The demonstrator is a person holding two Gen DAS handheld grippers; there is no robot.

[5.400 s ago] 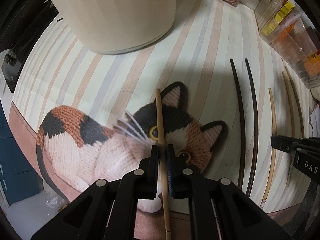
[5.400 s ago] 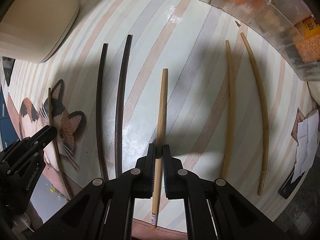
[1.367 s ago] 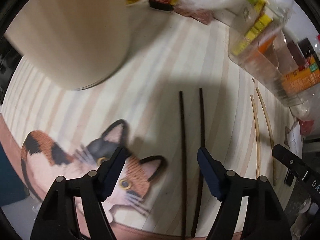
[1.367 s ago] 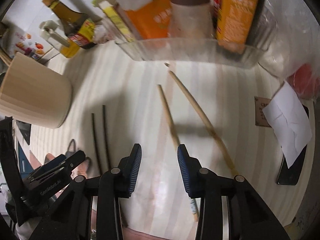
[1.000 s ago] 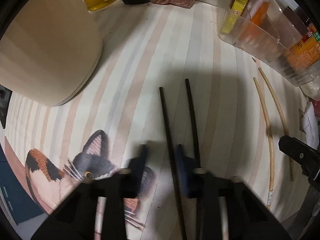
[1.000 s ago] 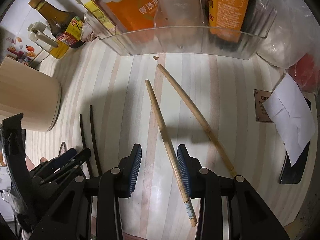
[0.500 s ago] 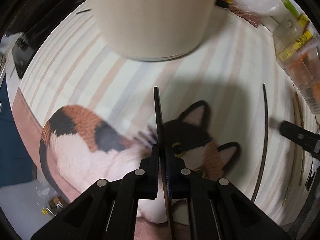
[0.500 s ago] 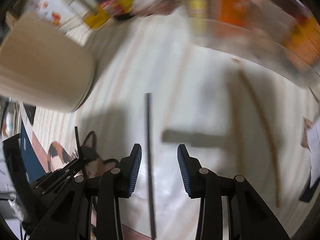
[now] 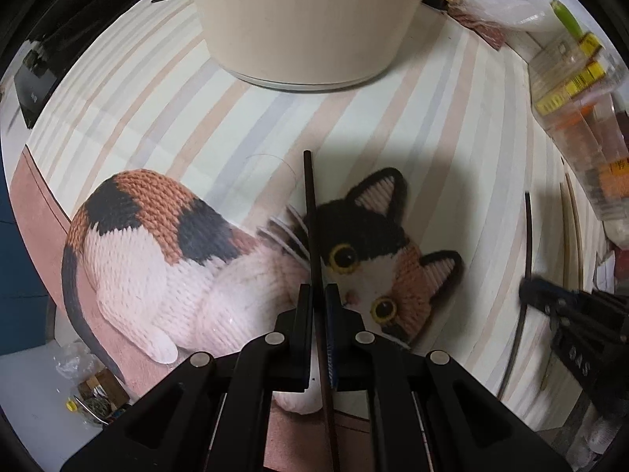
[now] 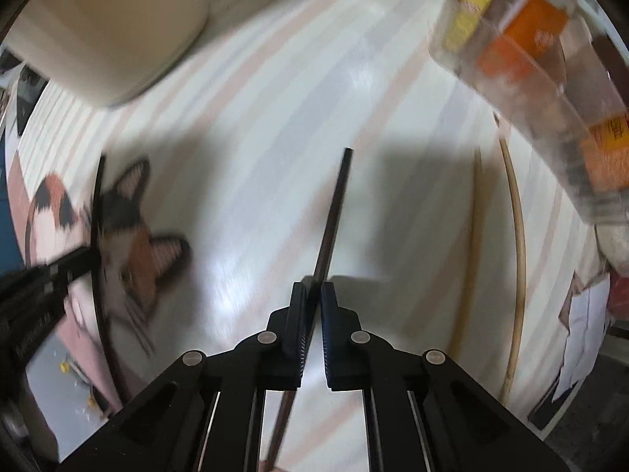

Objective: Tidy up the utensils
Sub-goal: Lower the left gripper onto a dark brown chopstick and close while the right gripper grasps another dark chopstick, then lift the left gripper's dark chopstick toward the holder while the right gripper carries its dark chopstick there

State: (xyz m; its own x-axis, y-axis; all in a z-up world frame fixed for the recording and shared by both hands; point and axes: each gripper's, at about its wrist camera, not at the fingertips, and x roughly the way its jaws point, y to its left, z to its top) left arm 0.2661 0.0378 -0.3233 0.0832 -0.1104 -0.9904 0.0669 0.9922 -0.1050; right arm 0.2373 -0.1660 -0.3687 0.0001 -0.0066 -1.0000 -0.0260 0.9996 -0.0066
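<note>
We've got a dark chopstick (image 9: 313,236) pinched in the left gripper (image 9: 319,306) and its mate (image 10: 332,220) clamped in the right gripper (image 10: 312,303), so next we carry both up to drop into the wooden holder (image 9: 306,19).

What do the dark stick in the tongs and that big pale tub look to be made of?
The dark chopstick in the left tongs looks like dark-stained wood or plastic, smooth and matte. The pale tub looks like light wood, given its faint vertical grain, though it may be a printed finish.

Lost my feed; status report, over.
Left hand-held gripper shut on one dark chopstick. Right hand-held gripper closing around other dark chopstick. Path unobstructed.
</note>
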